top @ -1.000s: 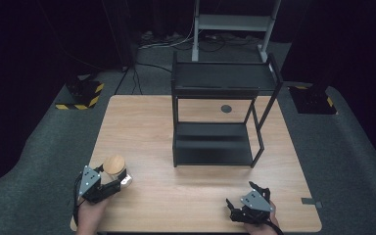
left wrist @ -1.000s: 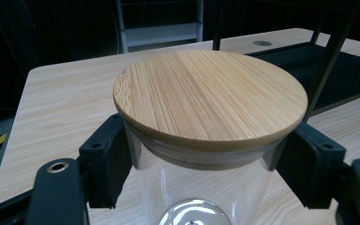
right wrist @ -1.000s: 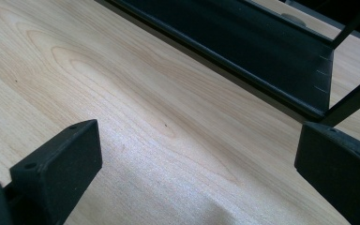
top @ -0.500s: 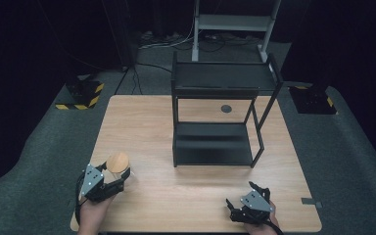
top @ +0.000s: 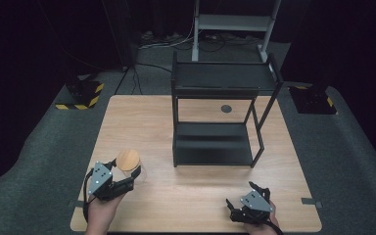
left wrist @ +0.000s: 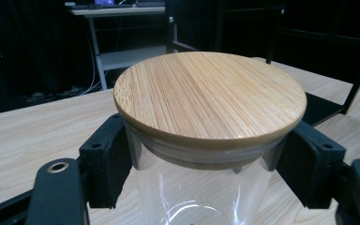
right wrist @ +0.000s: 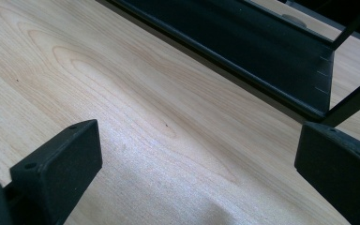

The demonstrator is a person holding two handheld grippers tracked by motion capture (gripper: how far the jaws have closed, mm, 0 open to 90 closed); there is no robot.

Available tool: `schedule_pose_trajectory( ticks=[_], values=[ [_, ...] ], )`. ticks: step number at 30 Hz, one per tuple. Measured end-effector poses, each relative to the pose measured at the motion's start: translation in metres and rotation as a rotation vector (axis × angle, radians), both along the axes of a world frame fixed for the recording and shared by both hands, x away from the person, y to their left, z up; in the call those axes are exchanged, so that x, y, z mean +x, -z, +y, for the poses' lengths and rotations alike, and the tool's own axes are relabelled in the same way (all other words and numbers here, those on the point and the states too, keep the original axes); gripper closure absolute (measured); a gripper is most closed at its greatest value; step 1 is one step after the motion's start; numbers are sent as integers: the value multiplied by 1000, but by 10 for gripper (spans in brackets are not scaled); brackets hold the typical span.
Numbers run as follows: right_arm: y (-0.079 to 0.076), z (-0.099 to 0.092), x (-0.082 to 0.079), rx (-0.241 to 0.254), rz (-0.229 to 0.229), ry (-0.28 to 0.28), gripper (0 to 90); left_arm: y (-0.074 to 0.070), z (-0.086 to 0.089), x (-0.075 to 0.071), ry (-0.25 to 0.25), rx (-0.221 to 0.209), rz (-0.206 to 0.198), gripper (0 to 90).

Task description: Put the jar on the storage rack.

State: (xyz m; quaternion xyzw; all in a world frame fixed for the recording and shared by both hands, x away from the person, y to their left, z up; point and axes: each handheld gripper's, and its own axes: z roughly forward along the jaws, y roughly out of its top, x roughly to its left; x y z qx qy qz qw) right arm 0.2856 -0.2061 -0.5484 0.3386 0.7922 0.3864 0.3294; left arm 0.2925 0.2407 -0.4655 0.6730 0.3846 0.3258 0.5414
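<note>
A: What's nearest on my side?

B: My left gripper (top: 127, 177) is clamped on the glass jar (left wrist: 192, 197) just under its wooden lid (left wrist: 210, 93), pads pressing the glass from both sides, near the table's (top: 196, 196) front left corner.

A: And the right gripper?

B: My right gripper (right wrist: 197, 173) sits low at the front right, jaws spread wide with bare wood between them, holding nothing.

A: Farther out?

B: The black two-tier shelf (top: 215, 142) stands mid-table, well apart from the jar.
</note>
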Motion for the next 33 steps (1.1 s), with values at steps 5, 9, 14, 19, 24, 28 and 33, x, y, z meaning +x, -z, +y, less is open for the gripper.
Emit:
schedule_pose_trajectory(
  ticks=[5, 9, 14, 19, 24, 28, 33],
  values=[
    [0, 0, 0, 0, 1, -1, 5, -7, -9, 0, 21, 2, -14, 266],
    [0, 0, 0, -1, 0, -1, 5, -12, -19, -1, 40, 0, -25, 266],
    [0, 0, 0, -4, -1, -2, 5, -11, -34, 0, 73, 4, -22, 269],
    [0, 0, 0, -2, -2, -2, 5, -9, -44, 2, 92, 4, -16, 269],
    [0, 0, 0, -2, -1, -4, 5, -9, -58, 5, 109, -3, -20, 269],
    [0, 0, 0, 0, -1, -4, 5, -10, -67, 8, 123, -3, -21, 269],
    [0, 0, 0, 1, -1, -4, 5, -10, -78, 11, 139, -8, -20, 269]
  ],
)
